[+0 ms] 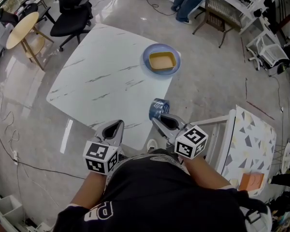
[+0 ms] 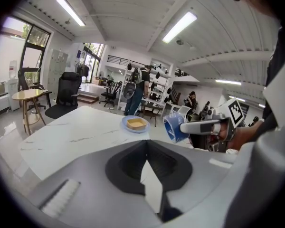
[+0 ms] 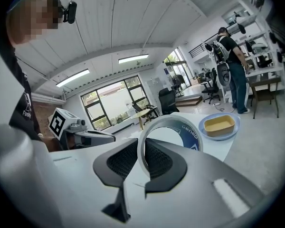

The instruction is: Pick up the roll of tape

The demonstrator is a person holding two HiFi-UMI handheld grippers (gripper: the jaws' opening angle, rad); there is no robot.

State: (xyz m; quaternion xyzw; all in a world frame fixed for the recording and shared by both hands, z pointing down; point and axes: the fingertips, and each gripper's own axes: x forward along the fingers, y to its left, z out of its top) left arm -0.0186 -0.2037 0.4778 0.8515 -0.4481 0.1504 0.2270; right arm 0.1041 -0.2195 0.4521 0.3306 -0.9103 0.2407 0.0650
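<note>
Head view, table [image 1: 96, 76]: big white top with grey veining, bare over most of its surface — it takes up the middle of the floor.
Office chair [image 1: 72, 13]: black, parked past the table's far left corner, well apart from the grippers.
Side table [image 1: 21, 30]: small, round and wooden, just left of that chair.
Left gripper [image 1: 117, 124]: held low at the table's near edge, jaws pressed tip to tip with nothing between them. Its own camera shows only table top through the slit behind the tips.
Right gripper [image 1: 159, 119]: near the left one, on its right. It is clamped on the wall of the tape roll, with one jaw inside the ring and one outside.
Plate [image 1: 147, 58]: blue and round, sitting at the table's far right corner.
Tape roll [image 1: 158, 109]: blue with a pale core, standing on edge in the right gripper's grip. It is up off the table at the near right edge — well short of the plate.
Dish [image 1: 163, 60]: small yellow rectangular tray resting in the middle of the plate.
</note>
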